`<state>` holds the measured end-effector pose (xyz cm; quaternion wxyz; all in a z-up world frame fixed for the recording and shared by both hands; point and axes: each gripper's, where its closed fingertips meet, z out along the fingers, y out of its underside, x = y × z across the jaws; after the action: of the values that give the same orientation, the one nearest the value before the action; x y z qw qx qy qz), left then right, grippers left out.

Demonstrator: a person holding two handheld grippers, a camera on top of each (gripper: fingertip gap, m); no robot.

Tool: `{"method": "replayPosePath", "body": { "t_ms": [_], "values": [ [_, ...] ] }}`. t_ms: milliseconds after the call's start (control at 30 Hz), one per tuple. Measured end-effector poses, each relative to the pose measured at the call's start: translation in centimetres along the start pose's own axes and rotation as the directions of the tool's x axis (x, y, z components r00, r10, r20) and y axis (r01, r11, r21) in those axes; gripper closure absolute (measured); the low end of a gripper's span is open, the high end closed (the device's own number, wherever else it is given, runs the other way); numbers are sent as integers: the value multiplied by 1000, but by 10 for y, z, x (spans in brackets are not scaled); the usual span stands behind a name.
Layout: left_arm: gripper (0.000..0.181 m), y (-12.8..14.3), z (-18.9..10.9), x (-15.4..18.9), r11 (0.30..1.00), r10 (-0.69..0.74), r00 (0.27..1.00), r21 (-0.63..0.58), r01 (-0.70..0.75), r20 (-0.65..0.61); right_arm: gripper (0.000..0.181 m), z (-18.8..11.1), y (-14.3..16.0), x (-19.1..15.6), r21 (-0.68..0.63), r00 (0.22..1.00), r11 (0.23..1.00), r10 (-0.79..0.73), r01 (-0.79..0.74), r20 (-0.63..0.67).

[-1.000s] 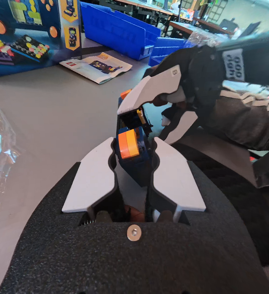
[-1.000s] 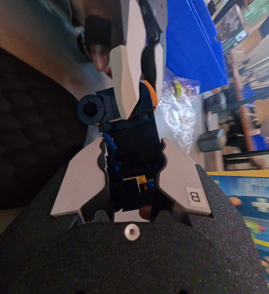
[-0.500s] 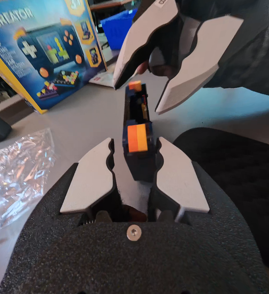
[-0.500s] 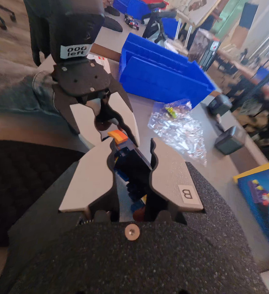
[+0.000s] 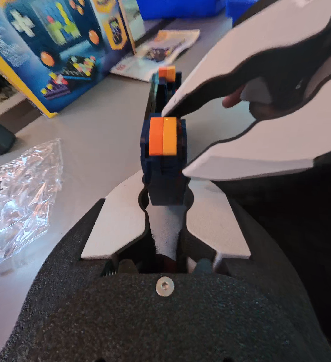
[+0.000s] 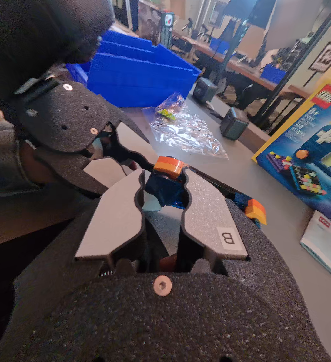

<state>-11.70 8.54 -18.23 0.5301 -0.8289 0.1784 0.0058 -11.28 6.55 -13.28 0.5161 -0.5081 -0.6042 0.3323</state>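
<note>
A long dark blue brick model [image 5: 163, 170] has an orange cap [image 5: 162, 137] at its near end and another [image 5: 166, 71] at its far end. My left gripper [image 5: 164, 180] is shut on the model's near end, just above the grey table [image 5: 102, 137]. My right gripper [image 5: 172, 144] comes in from the right, with one finger on each side of that same end. In the right wrist view my right gripper [image 6: 163, 176] is shut on the model [image 6: 164, 188] just below an orange cap [image 6: 168, 164]. The left gripper [image 6: 105, 168] is close beside it on the left.
A blue and yellow toy box [image 5: 53, 39] stands at the back left, with a booklet [image 5: 160, 49] beside it. A crumpled clear bag [image 5: 17, 186] lies to the left. A dark mat [image 5: 288, 235] lies to the right. Blue bins [image 6: 137, 78] and two small dark cubes [image 6: 233, 124] are farther off. My hands' fingertips stand some 5 cm from each other.
My right gripper has moved from the model's far end to its near end, close to the left gripper. My left gripper still holds the model, now turned lengthwise away from it.
</note>
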Motion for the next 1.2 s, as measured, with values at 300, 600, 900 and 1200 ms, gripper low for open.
{"method": "replayPosePath", "body": {
  "t_ms": [300,600,900,1200],
  "values": [
    [149,-18,-11,2,995,33,981,91,-52,191,150,-11,-9,9,-10,998,998,-58,58,-25],
    [149,-27,-14,3,979,168,937,58,-194,305,153,-17,-13,16,-44,995,994,-101,101,0],
    [149,-32,-19,7,971,191,914,69,-230,357,159,-25,-18,19,-49,970,969,-242,241,-22],
    [149,-36,-22,6,979,129,919,102,-179,373,176,-23,-24,15,-70,888,893,-449,444,-100]
  ]
}}
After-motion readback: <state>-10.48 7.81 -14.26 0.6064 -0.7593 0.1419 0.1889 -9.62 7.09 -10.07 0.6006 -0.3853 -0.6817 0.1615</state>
